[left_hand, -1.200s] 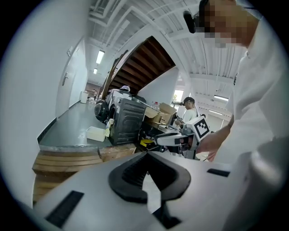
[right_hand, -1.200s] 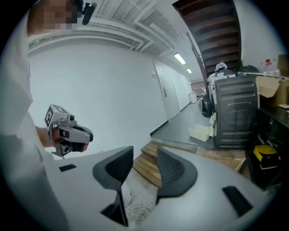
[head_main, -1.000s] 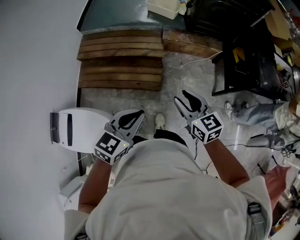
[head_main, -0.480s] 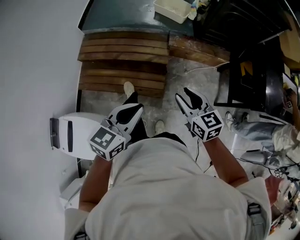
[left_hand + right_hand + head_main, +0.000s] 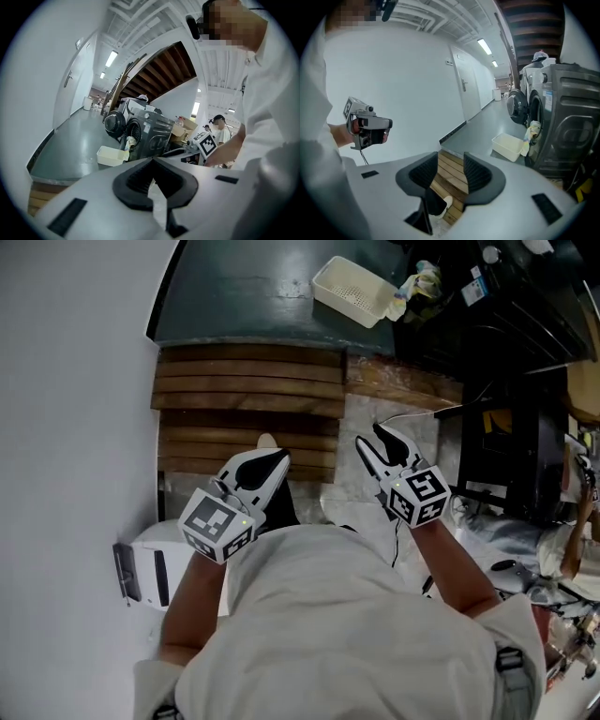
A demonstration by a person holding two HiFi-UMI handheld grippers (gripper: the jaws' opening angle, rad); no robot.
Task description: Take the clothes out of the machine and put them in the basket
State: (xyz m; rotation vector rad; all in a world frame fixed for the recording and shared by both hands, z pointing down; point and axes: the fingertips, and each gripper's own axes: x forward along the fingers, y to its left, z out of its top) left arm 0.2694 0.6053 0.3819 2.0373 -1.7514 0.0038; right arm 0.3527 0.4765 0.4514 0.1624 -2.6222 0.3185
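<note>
Approach stage: my left gripper (image 5: 264, 465) pressed together, right gripper (image 5: 373, 440) slightly spread, both empty. Next I must reach the clothes (image 5: 530, 132) at the far machine (image 5: 565, 122).

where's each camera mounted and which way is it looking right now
Head view: on the person's head, facing steeply down at the steps; shows shirt, left gripper, right gripper.
Left gripper view: on the left gripper, facing along its shut jaws toward basket and machine; shows shirt and right gripper.
Right gripper view: on the right gripper, facing through its parted jaws at the steps and a shoe; shows left gripper.
Shared: both gripper views catch basket and machine.
</note>
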